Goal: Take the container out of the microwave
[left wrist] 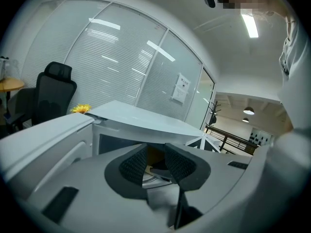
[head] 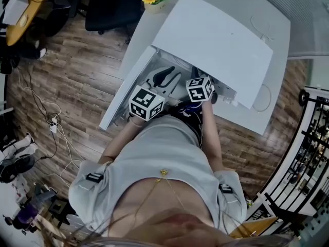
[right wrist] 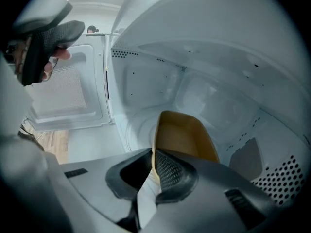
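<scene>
The container (right wrist: 187, 137), a smooth mustard-yellow tub with rounded corners and thin walls, sits inside the microwave (right wrist: 209, 57). The right gripper (right wrist: 154, 171) is clamped on its near wall, one ribbed dark pad on each side of the rim. A thin wall may flex or slip, so the pull is best kept level and slow, clear of the glossy white cavity and the open door (right wrist: 73, 96). The left gripper (left wrist: 156, 164) hangs outside, jaws apart and empty, free to support the base.
</scene>
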`<state>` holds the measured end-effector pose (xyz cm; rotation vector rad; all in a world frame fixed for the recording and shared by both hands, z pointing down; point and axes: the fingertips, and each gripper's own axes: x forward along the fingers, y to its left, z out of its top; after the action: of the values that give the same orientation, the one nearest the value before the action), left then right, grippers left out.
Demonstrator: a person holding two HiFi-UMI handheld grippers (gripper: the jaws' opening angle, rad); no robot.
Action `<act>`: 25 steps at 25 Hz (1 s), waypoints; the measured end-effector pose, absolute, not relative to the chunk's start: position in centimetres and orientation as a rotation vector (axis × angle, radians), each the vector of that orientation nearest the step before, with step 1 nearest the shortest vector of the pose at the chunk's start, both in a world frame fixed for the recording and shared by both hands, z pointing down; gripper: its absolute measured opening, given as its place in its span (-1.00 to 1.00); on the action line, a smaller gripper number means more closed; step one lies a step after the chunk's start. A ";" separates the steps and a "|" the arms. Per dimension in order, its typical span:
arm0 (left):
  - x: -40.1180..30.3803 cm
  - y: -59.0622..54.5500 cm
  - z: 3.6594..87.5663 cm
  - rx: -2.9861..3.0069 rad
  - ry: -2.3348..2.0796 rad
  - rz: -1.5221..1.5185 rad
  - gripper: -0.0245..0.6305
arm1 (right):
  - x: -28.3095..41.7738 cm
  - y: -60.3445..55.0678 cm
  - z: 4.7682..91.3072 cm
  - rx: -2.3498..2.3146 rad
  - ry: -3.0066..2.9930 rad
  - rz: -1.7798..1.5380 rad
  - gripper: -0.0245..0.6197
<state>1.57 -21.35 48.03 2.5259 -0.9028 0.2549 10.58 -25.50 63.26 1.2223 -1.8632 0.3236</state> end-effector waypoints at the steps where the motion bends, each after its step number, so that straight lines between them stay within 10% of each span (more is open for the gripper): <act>1: 1.6 -21.4 48.1 2.527 -0.899 0.258 -0.58 | 10.6 -25.5 63.3 1.222 -1.865 0.326 -0.82; 25: 1.5 -21.1 48.3 2.541 -0.875 0.284 -0.58 | 10.8 -25.4 63.5 1.235 -1.855 0.338 -0.82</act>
<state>1.47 -21.08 48.25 2.5409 -0.8752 0.2837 10.79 -25.38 63.49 1.2345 -1.8552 0.3384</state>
